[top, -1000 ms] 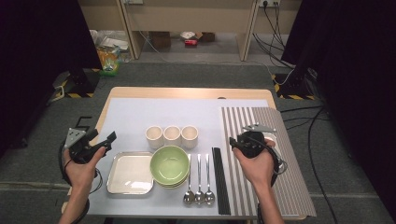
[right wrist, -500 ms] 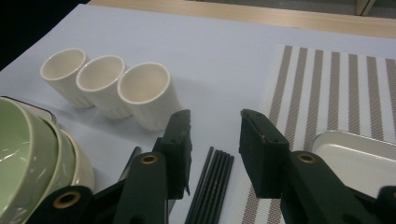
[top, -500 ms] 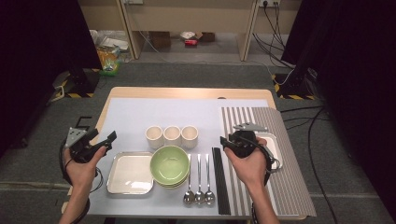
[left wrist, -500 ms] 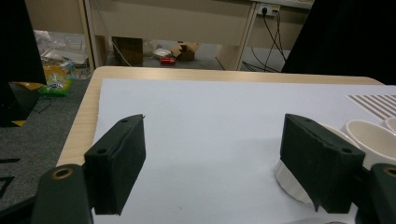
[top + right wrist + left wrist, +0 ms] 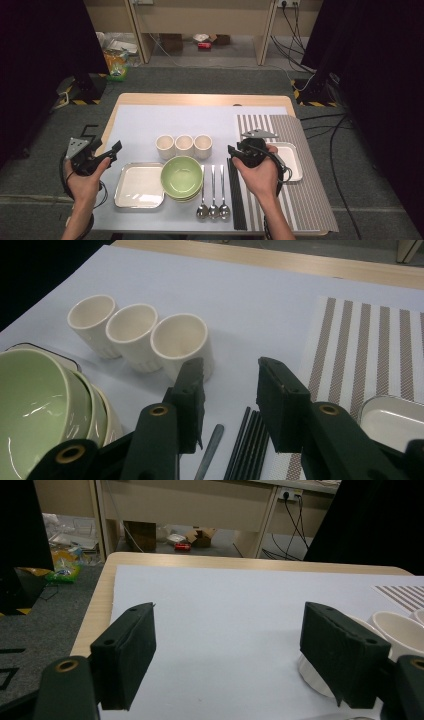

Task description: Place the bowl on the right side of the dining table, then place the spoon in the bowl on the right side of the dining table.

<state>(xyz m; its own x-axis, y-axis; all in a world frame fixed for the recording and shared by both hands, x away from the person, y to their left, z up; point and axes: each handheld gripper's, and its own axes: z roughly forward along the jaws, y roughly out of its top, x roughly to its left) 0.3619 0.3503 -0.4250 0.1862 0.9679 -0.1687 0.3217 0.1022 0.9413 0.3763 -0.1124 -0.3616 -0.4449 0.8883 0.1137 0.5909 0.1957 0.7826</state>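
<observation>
- High view: my right gripper (image 5: 235, 151) hangs over the inner edge of the striped mat (image 5: 305, 200), just above the far end of the black chopsticks (image 5: 235, 195). Its jaws are spread, nothing between them.
- Right gripper view: those jaws frame bare tabletop just short of the nearest of three cream cups (image 5: 181, 347); the chopsticks (image 5: 247, 440) and a spoon handle (image 5: 211, 440) lie below the tips.
- My left gripper (image 5: 112, 150) sits past the left edge of the table (image 5: 200, 100), jaws wide apart and empty; in the left gripper view it (image 5: 227, 655) looks across the pale cover toward a cup (image 5: 397, 630) at the right.
- Green bowls (image 5: 182, 177) are stacked near the front edge, between a white square tray (image 5: 139, 185) and three spoons (image 5: 212, 192).
- A second white tray (image 5: 290, 160) rests on the mat, partly behind my right hand (image 5: 262, 175).
</observation>
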